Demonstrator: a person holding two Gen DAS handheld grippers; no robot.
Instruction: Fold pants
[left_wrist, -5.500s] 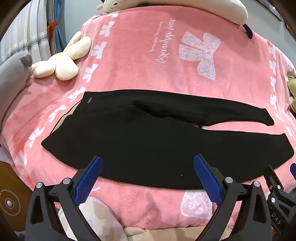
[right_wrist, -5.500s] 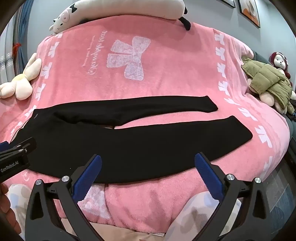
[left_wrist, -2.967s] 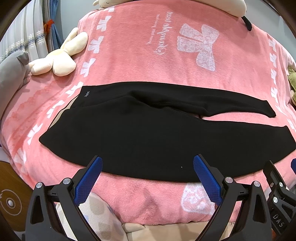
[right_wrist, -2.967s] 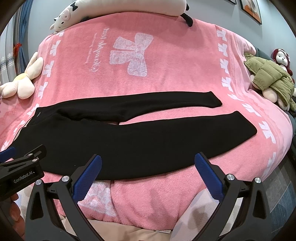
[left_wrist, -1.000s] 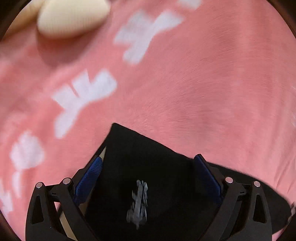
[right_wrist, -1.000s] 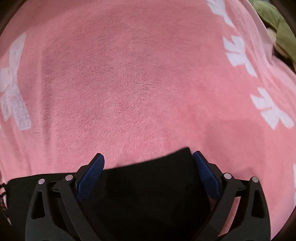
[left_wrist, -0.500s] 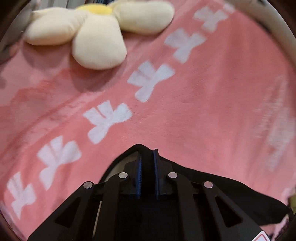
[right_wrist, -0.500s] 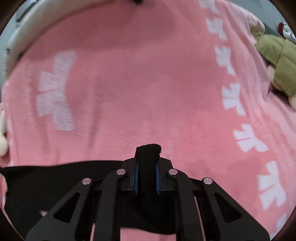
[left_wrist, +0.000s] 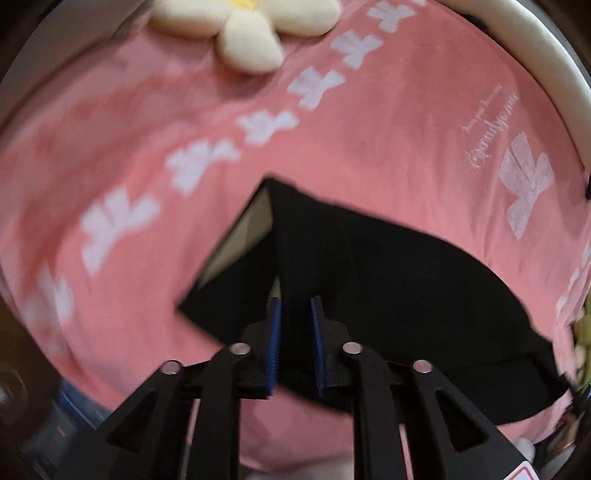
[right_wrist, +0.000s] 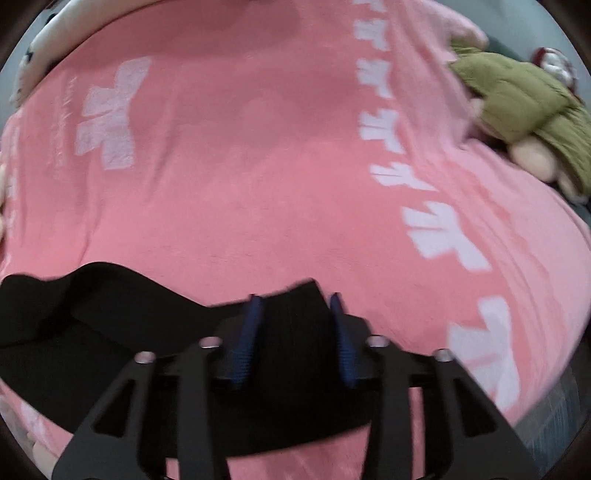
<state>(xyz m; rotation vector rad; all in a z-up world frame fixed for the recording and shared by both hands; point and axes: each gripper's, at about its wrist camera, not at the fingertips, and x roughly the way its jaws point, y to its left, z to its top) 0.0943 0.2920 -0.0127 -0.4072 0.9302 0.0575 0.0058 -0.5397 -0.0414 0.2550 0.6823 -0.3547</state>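
Note:
Black pants lie on the pink blanket. The waist end is folded over toward me and shows its pale lining. My left gripper is at that waist; its jaws are opening, and black cloth lies loosely between the blue pads. In the right wrist view the pants run off to the left. A leg cuff sits between the parting jaws of my right gripper, whose pads stand clear of the cloth.
A cream flower plush lies at the far left and a long white pillow along the bed's far side. A plush in a green jacket rests at the right edge. The blanket drops off at the near right.
Half a second ago both grippers were shut on the waist and the cuff. Both have since pulled back toward the near side of the bed, and their jaws have parted.

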